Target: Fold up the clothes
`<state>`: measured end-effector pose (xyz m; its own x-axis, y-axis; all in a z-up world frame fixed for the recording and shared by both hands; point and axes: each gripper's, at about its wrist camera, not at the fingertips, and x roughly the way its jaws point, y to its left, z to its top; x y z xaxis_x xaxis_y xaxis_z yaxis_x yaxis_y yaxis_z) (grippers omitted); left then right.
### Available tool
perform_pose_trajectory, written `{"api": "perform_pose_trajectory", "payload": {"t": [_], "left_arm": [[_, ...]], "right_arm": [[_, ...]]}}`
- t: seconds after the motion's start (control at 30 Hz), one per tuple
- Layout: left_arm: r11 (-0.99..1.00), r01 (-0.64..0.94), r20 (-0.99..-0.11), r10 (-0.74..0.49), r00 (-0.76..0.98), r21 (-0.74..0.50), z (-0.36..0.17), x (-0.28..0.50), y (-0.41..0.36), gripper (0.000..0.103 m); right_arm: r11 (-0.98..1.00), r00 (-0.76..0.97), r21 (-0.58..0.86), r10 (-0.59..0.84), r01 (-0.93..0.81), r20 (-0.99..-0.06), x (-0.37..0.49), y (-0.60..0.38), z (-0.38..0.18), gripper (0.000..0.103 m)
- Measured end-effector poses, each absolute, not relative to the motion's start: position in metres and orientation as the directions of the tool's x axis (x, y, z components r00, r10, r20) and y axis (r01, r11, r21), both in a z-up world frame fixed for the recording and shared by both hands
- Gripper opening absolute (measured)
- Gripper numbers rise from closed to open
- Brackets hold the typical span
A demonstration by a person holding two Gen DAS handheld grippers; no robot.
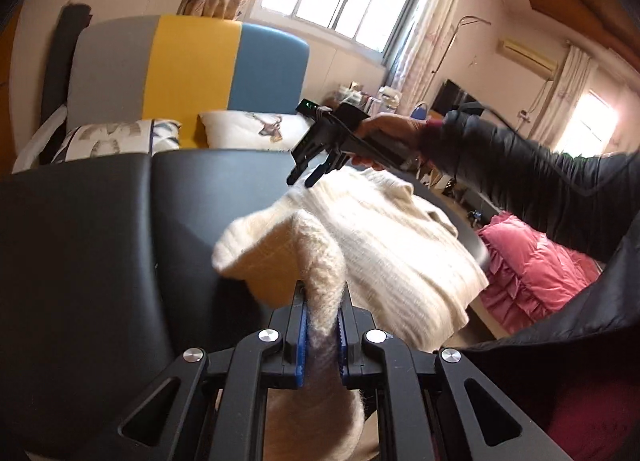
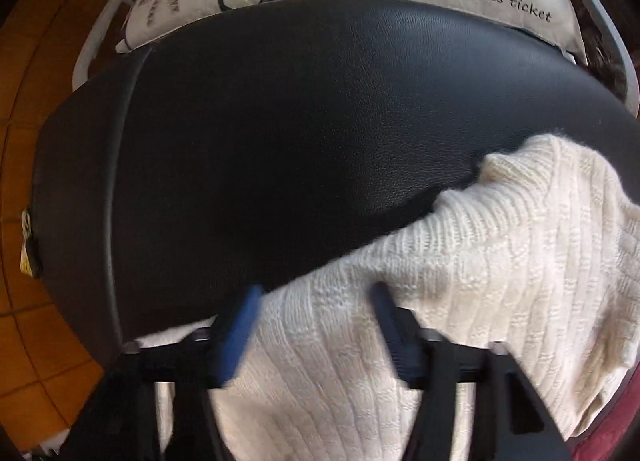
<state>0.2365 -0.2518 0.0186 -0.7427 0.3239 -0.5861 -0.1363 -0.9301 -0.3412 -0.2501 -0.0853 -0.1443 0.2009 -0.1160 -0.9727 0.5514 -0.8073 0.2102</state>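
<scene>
Cream ribbed knit sweater [image 1: 384, 245] on a black leather worktop [image 1: 100, 241].
Left claw [image 1: 323, 301] pinched its sleeve, lower centre; right claw [image 2: 316, 293] gaped empty above it.

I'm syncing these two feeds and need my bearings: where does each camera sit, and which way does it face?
Left wrist: on the left gripper, facing across the black surface toward the window; shows its fingers shut on the cream sweater, the right gripper and right hand.
Right wrist: on the right gripper, facing down; fingers open over the sweater.
Shared: sweater, black surface, deer pillow.
</scene>
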Motion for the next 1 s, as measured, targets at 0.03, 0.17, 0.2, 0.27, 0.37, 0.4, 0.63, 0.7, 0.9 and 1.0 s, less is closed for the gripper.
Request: {"api": "perform_pose_trajectory", "payload": {"t": [0.03, 0.17, 0.2, 0.27, 0.37, 0.4, 0.63, 0.7, 0.9, 1.0], "left_arm": [[-0.932, -0.132, -0.591, 0.319, -0.741, -0.337, 0.016, 0.238, -0.25, 0.012], [-0.932, -0.123, -0.598, 0.316, -0.736, -0.341, 0.005, 0.236, -0.249, 0.012], [-0.931, -0.12, -0.598, 0.317, -0.736, -0.345, 0.003, 0.235, -0.251, 0.012], [-0.928, -0.108, -0.601, 0.317, -0.734, -0.358, -0.001, 0.233, -0.253, 0.013], [-0.924, -0.085, -0.61, 0.313, -0.728, -0.373, -0.007, 0.233, -0.257, 0.013], [-0.923, -0.076, -0.613, 0.309, -0.727, -0.376, -0.009, 0.233, -0.257, 0.013], [-0.917, -0.006, -0.621, 0.275, -0.734, -0.399, -0.019, 0.231, -0.259, 0.013], [-0.916, 0.034, -0.622, 0.244, -0.744, -0.4, -0.02, 0.231, -0.262, 0.013], [-0.882, 0.202, -0.595, 0.106, -0.797, -0.427, -0.009, 0.226, -0.309, 0.013], [-0.86, 0.301, -0.575, -0.011, -0.818, -0.412, 0.008, 0.219, -0.342, 0.013]], "right_arm": [[-0.818, 0.213, 0.204, -0.102, 0.539, -0.972, -0.251, -0.086, -0.15, 0.103], [-0.81, 0.183, 0.072, 0.044, 0.582, -0.982, -0.237, -0.091, -0.173, 0.103], [-0.799, 0.156, 0.05, 0.055, 0.599, -0.986, -0.233, -0.092, -0.174, 0.103], [-0.777, 0.1, 0.005, 0.075, 0.63, -0.992, -0.223, -0.094, -0.175, 0.101], [-0.776, 0.041, -0.008, 0.043, 0.631, -0.998, -0.215, -0.086, -0.169, 0.088], [-0.781, 0.017, -0.009, 0.025, 0.625, -1.0, -0.213, -0.082, -0.166, 0.081], [-0.817, -0.104, 0.026, -0.105, 0.576, -0.989, -0.202, -0.037, -0.147, 0.017], [-0.828, -0.12, 0.099, -0.197, 0.552, -0.973, -0.198, -0.024, -0.137, 0.016], [-0.799, -0.168, 0.415, -0.525, 0.435, -0.835, -0.197, 0.002, -0.094, 0.016], [-0.692, -0.22, 0.627, -0.715, 0.358, -0.663, -0.192, 0.008, -0.074, 0.016]]}}
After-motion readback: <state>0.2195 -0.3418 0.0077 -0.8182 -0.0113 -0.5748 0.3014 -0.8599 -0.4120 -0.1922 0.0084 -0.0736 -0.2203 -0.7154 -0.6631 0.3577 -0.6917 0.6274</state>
